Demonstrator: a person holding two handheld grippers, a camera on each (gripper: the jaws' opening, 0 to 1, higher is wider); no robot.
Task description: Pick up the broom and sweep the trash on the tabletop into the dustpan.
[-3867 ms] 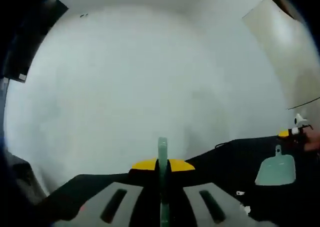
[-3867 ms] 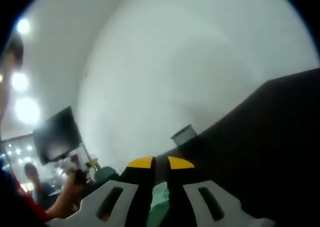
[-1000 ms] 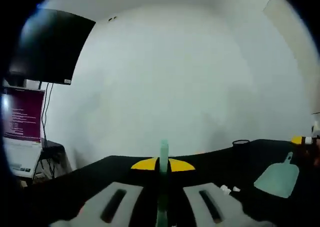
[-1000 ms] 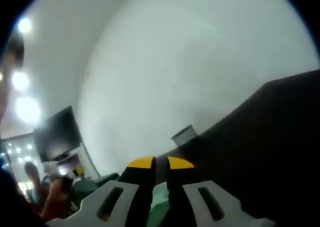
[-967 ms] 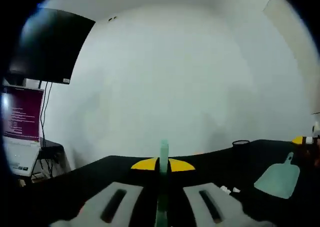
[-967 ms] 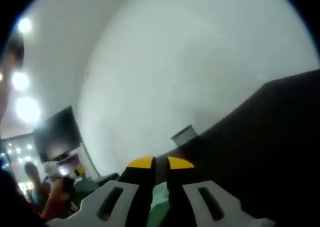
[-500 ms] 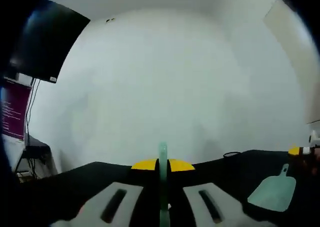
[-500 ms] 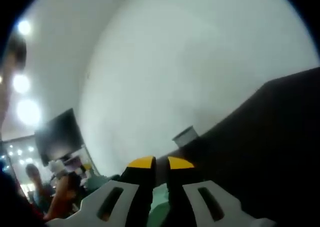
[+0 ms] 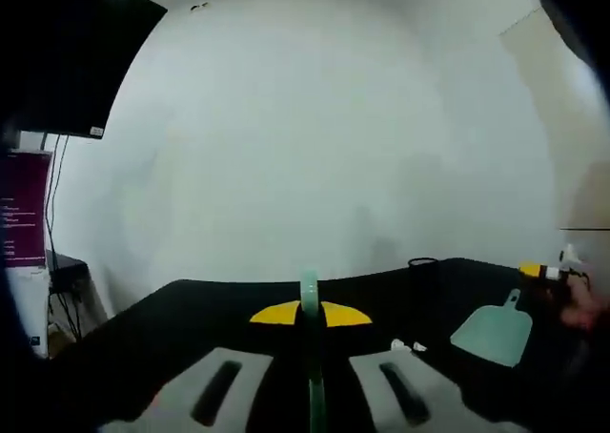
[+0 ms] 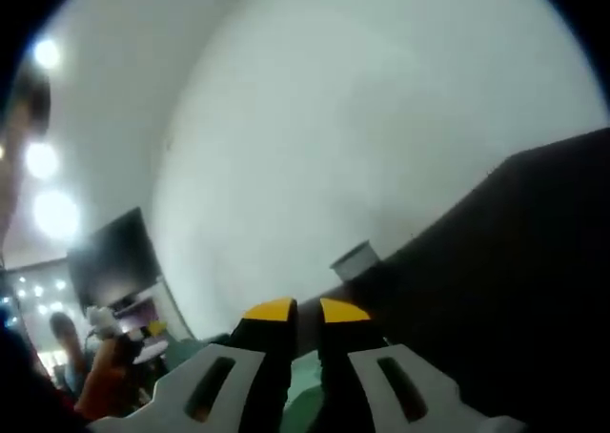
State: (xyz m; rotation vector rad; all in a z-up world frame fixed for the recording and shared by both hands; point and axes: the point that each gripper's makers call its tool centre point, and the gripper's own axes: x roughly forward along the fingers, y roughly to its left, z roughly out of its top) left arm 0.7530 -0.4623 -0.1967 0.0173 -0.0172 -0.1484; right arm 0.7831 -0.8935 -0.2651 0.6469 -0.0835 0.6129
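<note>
My left gripper (image 9: pixel 310 315) is shut on the thin pale-green broom handle (image 9: pixel 310 290), which stands up between its yellow-tipped jaws. To the right, the mint-green dustpan (image 9: pixel 491 331) rests on the black tabletop (image 9: pixel 181 323), with the right gripper (image 9: pixel 545 273) and a hand (image 9: pixel 583 305) at its handle. A few white scraps of trash (image 9: pixel 407 345) lie between broom and dustpan. In the right gripper view, my right gripper (image 10: pixel 296 311) is shut on the green dustpan handle (image 10: pixel 303 387). The left gripper (image 10: pixel 103 320) shows small at the lower left.
A dark cup (image 9: pixel 422 261) stands near the table's far edge, also seen as the cup (image 10: pixel 355 258) ahead of the right jaws. A black wall screen (image 9: pixel 71 61) and a lit purple monitor (image 9: pixel 11 214) are at the left. A white wall lies behind.
The left gripper view has swung, so dustpan and cup sit further left in it and the trash shows beside the jaws. The right gripper view has barely shifted. Both grips are unchanged.
</note>
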